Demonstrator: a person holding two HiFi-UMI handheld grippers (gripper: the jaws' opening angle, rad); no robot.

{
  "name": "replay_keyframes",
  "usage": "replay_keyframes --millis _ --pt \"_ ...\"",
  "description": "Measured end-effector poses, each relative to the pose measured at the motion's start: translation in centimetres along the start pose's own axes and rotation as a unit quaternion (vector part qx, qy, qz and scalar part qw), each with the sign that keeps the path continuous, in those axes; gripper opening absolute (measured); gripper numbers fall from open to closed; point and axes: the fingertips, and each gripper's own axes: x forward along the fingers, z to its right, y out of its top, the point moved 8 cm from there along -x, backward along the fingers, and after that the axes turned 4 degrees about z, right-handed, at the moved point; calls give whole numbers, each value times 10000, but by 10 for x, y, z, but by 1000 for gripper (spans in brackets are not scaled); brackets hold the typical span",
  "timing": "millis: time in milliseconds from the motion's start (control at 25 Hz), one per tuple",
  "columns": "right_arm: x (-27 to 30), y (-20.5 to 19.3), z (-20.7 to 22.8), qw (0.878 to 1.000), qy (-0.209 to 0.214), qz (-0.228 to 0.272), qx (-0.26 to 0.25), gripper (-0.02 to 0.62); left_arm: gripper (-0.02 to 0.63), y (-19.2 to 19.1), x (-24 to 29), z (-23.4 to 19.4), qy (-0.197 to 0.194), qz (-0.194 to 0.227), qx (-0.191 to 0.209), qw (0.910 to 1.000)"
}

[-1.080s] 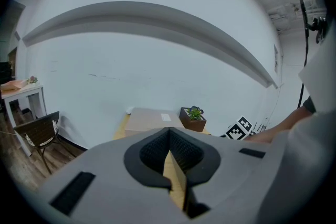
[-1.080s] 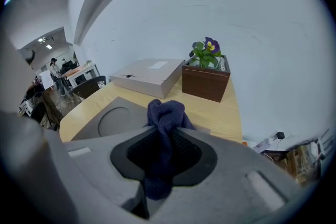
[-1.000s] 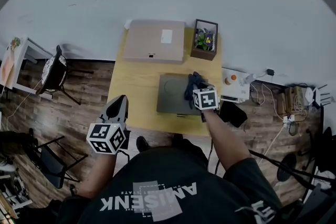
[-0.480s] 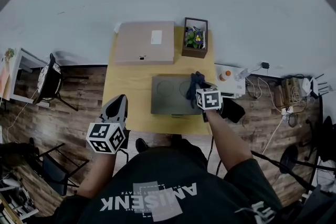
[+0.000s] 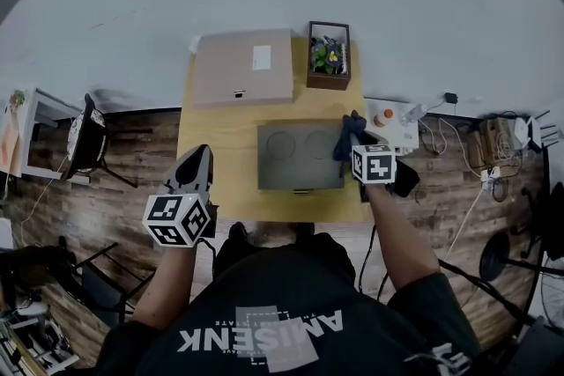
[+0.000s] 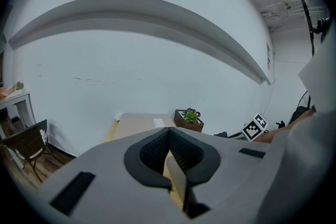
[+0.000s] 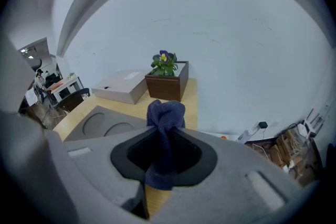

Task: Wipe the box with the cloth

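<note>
A flat grey box (image 5: 300,156) with two round marks on its lid lies on the wooden table (image 5: 216,136); it shows low at the left as the grey box (image 7: 100,124) in the right gripper view. My right gripper (image 5: 352,135) is shut on a dark blue cloth (image 5: 346,136), the bunched cloth (image 7: 165,131) sticking out past the jaws. It hangs at the box's right edge. My left gripper (image 5: 196,167) is shut with nothing in it, off the table's front left corner, and its jaws (image 6: 169,150) point over the table.
A tan cardboard box (image 5: 243,67) lies at the table's back left. A brown planter with purple flowers (image 5: 328,55) stands at the back right. A white unit with an orange knob (image 5: 392,124) and cables sit on the floor to the right. A chair (image 5: 86,136) stands left.
My right gripper has carried the cloth rightwards, from over the box's right part to its right edge. The left gripper has stayed put.
</note>
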Motion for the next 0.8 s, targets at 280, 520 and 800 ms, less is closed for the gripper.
replay_keyframes --millis 280,520,800 --pt "-30 48 -71 9967 114 750 291 69 2 8 1 -59 -362 10 -12 9993" --pt "-22 55 -164 9909 58 916 988 69 2 8 -11 -122 -862 -83 -20 9962" --pt "12 40 -264 9777 -268 976 1840 70 2 1 -37 -199 -1137 -194 72 9933"
